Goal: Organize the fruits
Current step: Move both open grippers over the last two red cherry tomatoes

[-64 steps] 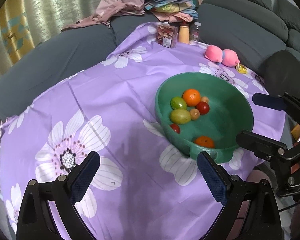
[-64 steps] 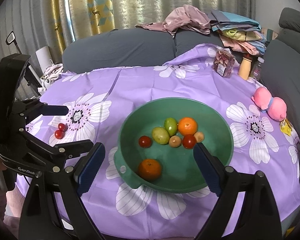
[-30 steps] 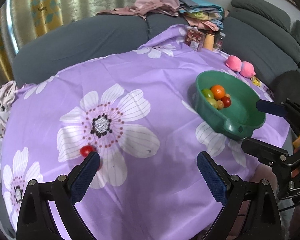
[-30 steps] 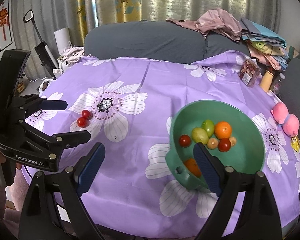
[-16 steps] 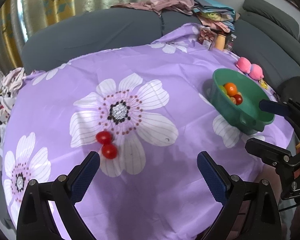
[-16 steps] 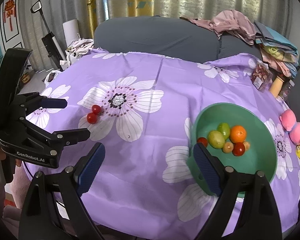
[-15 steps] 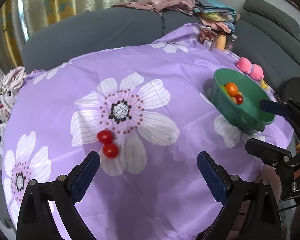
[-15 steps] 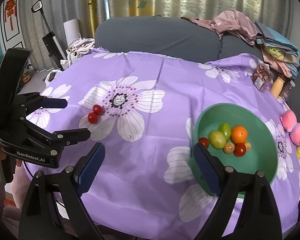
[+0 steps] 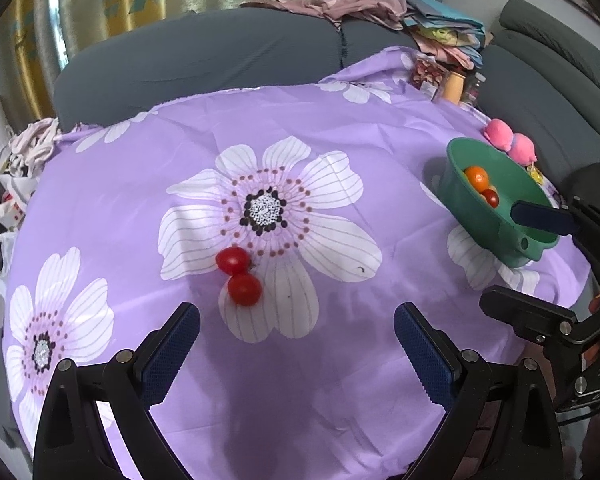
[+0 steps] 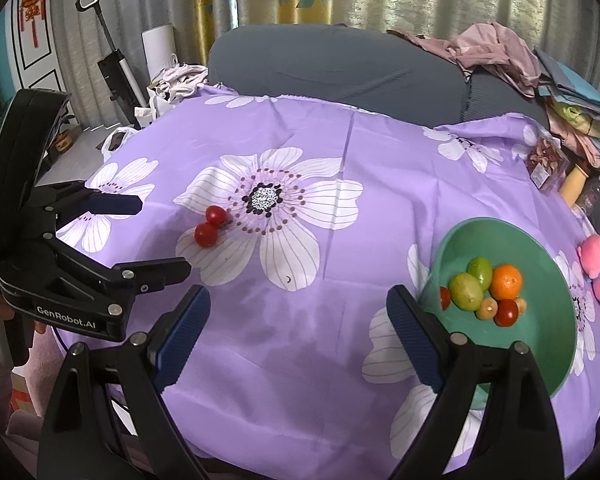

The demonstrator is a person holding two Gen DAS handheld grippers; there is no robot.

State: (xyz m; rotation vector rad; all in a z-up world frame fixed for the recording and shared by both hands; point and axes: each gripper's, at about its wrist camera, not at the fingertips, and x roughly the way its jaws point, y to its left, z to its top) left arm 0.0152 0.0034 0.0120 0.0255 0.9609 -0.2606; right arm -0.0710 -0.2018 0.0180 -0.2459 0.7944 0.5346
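Both grippers — left [image 9: 296,344], right [image 10: 298,320] — hover spread and empty; two tomatoes [image 9: 238,276], seemingly touching, lie far from the bowl [image 10: 556,344].

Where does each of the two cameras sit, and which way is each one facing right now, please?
Left wrist: on the left gripper, looking across the purple cloth at two red tomatoes; the right gripper shows at its right edge.
Right wrist: on the right gripper, facing the same cloth, with the left gripper at its left.
Shared: tomatoes, green bowl, sofa.
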